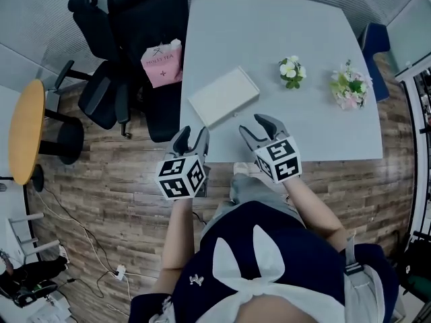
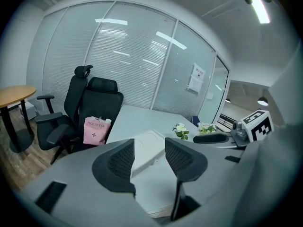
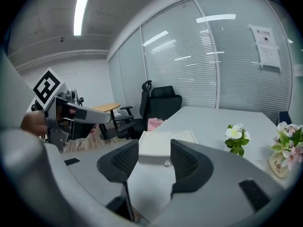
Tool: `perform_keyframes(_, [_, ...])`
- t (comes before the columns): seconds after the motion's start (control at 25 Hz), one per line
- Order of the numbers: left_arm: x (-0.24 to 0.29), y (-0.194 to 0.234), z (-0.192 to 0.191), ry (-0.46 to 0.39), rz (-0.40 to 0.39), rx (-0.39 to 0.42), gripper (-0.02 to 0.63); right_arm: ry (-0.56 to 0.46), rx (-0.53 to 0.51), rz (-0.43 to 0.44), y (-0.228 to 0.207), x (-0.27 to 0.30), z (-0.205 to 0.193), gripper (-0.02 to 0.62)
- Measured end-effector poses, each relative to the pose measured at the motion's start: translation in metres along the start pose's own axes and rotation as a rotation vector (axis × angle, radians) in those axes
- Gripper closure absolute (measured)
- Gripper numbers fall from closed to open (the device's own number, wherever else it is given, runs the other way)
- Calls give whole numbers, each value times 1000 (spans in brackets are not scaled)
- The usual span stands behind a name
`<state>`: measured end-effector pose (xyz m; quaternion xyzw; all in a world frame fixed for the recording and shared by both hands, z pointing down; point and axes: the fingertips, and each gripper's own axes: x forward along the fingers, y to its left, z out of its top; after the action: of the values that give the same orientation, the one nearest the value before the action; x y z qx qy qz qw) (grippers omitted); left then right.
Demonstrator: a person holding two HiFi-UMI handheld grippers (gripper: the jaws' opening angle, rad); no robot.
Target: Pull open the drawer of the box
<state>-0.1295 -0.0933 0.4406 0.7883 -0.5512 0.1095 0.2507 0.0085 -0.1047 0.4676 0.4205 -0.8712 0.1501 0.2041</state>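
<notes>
A flat white box [image 1: 223, 96] lies on the pale table [image 1: 323, 126], near its front left edge. The box's front face carries a small round drawer knob [image 3: 167, 162], and the drawer looks closed. My left gripper [image 1: 192, 136] hovers just off the table's front edge, below the box's near corner, with its jaws open and empty. In the left gripper view the box [image 2: 147, 145] shows through the gap. My right gripper [image 1: 256, 125] is over the table edge to the right of the box, also open and empty, and it frames the box [image 3: 165, 143].
Two small flower arrangements [image 1: 291, 70] [image 1: 349, 86] stand at the table's right. Black office chairs [image 1: 135, 46] holding a pink bag [image 1: 163, 64] crowd the table's left side. A round wooden table [image 1: 25, 130] stands farther left, and a blue chair [image 1: 374, 42] at the far right.
</notes>
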Motion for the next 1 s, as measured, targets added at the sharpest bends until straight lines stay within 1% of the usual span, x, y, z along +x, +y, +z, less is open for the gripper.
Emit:
perform_keyframes(0.28, [31, 18, -7, 57, 8, -52, 414, 58, 34, 20, -15, 29, -15, 388])
perform_keyframes(0.48, [52, 36, -23, 133, 40, -108, 414, 94, 61, 43, -20, 44, -27, 388])
perform_keyframes(0.64, [70, 44, -37, 187, 47, -157, 414, 144, 54, 52, -26, 55, -42, 388])
perform_keyframes(0.84, [88, 53, -51, 245, 77, -180, 414, 193, 53, 68, -34, 68, -56, 388])
perform_keyframes(1.0, [102, 63, -61, 282, 103, -204, 414, 234, 97, 97, -39, 85, -73, 388])
